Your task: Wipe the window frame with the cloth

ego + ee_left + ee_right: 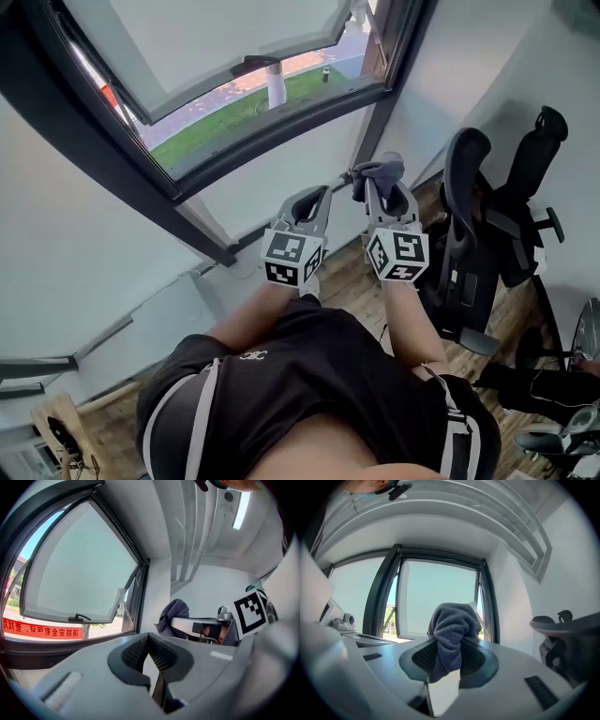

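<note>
A person in a dark top (309, 394) faces a window with both arms stretched forward and tongs in each hand. The left tongs (330, 190) are closed tip to tip on nothing and held just beside the other pair, probably to stay clear. The right tongs (380, 183) pinch a bunched grey cloth (379, 170), whose wad sticks out past the tips so that fabric meets the surface first. The cloth is raised toward the dark window frame (281, 139), seemingly near its lower right corner and not clearly touching. Beyond the tilted-open sash (234, 37) lies a green lawn (234, 120).
</note>
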{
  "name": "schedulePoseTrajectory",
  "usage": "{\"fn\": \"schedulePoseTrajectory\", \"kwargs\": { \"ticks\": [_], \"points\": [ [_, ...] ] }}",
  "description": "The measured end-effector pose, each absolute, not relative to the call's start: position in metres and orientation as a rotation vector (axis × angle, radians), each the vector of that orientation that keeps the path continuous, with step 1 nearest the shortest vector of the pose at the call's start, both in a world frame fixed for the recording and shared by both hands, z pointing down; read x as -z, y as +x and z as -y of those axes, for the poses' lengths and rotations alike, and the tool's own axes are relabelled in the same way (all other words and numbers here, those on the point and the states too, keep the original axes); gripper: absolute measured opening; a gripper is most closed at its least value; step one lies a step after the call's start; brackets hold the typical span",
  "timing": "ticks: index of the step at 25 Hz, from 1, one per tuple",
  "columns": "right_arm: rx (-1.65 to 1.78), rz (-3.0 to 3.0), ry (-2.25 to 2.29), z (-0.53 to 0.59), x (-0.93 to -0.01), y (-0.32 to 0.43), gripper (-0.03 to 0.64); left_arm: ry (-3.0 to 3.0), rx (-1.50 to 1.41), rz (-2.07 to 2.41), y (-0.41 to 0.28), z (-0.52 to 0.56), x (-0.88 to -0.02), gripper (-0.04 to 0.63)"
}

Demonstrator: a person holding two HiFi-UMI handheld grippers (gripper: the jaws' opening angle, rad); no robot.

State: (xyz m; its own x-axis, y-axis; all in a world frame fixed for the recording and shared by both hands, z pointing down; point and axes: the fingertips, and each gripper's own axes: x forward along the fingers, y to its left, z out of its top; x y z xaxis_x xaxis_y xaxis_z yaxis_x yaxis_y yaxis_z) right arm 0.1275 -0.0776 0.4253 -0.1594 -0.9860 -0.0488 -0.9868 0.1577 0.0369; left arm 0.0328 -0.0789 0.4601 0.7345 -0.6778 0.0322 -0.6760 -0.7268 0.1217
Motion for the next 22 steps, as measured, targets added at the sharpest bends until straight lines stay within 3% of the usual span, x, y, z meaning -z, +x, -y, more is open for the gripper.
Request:
{"fn": "schedulePoseTrajectory", "kwargs": {
  "ticks": [13,22],
  "points": [
    [-0.138,-2.389,-2.038,0.250,-0.400,0.156,0.110,2.763,-0.007,1.186,0.046,0.235,-0.462,0.009],
    [-0.120,-2.367,-2.065,0.297,-0.407,0.171,0.110,2.733,-0.024,1.208,0.049,0.288,-0.469,0.009]
  ]
}}
